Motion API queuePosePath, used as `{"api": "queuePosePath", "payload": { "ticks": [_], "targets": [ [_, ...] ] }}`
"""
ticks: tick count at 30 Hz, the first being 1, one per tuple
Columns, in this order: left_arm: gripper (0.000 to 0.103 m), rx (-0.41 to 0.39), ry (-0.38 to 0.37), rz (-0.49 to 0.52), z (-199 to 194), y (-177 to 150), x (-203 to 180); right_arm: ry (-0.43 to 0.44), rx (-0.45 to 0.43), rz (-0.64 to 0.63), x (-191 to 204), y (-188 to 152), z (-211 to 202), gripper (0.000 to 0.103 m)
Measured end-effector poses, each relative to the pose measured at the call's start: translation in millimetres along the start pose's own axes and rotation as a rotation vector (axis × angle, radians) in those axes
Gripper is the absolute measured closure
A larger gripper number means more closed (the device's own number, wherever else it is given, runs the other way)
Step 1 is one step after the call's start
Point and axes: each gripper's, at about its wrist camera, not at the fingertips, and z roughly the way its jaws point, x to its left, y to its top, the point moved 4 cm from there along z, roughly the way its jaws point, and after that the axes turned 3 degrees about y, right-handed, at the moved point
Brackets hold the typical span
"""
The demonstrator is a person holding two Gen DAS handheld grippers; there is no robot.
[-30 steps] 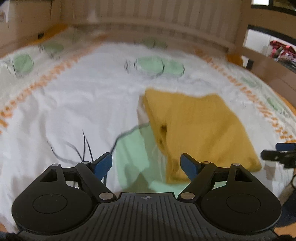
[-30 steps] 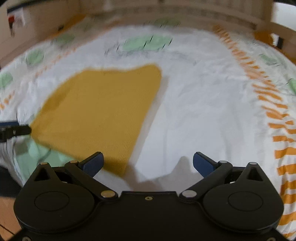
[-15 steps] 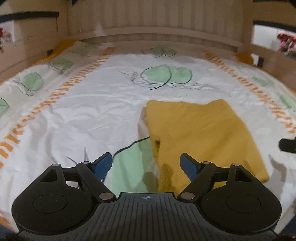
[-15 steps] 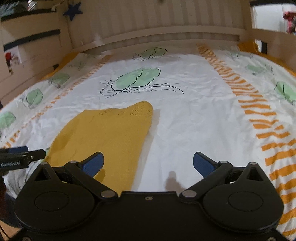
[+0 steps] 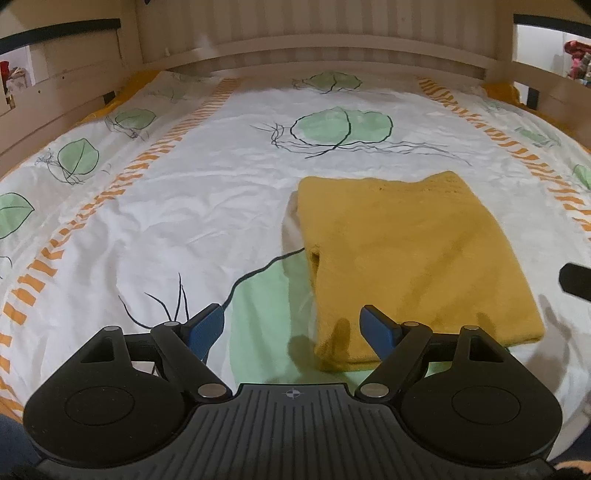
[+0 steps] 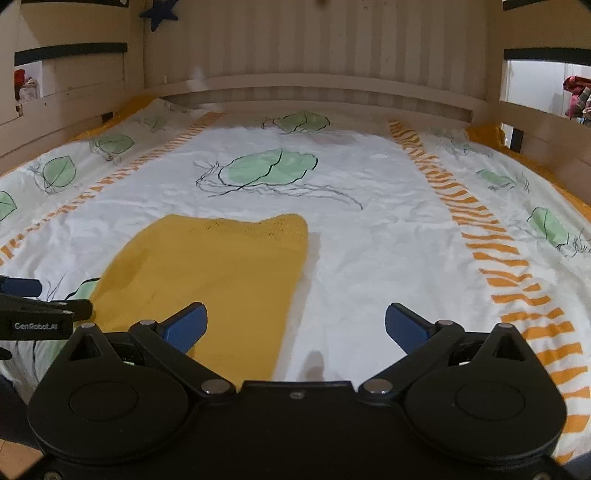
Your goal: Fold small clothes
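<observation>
Folded mustard-yellow knit garment (image 5: 413, 258) lies flat on the bed cover (image 5: 177, 206), a white sheet printed with green leaves and orange dashed stripes. In the left wrist view the garment sits right of centre, roughly rectangular; its far edge shows an openwork knit band, its left edge is a thick fold with a small dark gap partway along, and a sliver of white cloth shows just beside that edge. Near corner of the garment lies between the two blue fingertips of the left gripper (image 5: 293, 328), whose jaws stand spread wide with nothing pinched; the pads are clear of the cloth. Right gripper (image 6: 295, 326) also hangs spread wide and empty above the sheet; in its view the garment (image 6: 207, 284) lies to the left, its right edge running under the left fingertip, while bare white sheet fills the span between the pads. The left gripper's dark body shows at the left margin of the right wrist view, just beside the garment's left side. Open sheet extends well beyond the garment on the far side and to both sides, out to the orange stripes. Wooden bed frame (image 6: 314, 88) rails close the far end and both flanks. A dark blue star (image 6: 159, 13) hangs on the panel upper left.
</observation>
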Motion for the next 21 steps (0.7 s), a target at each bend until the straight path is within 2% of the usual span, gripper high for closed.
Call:
{"api": "queuePosePath", "payload": {
  "ticks": [10,21],
  "targets": [
    [0.023,0.017,-0.021,-0.030,-8.1,-11.5,-2.0,0.057,-0.021,0.044,3.6,-7.8,-9.0,0.001],
    [0.023,0.034,-0.022,-0.052,-5.0,-13.1,-3.4,0.057,0.000,0.066,1.6,-11.5,-4.5,0.001]
  ]
}}
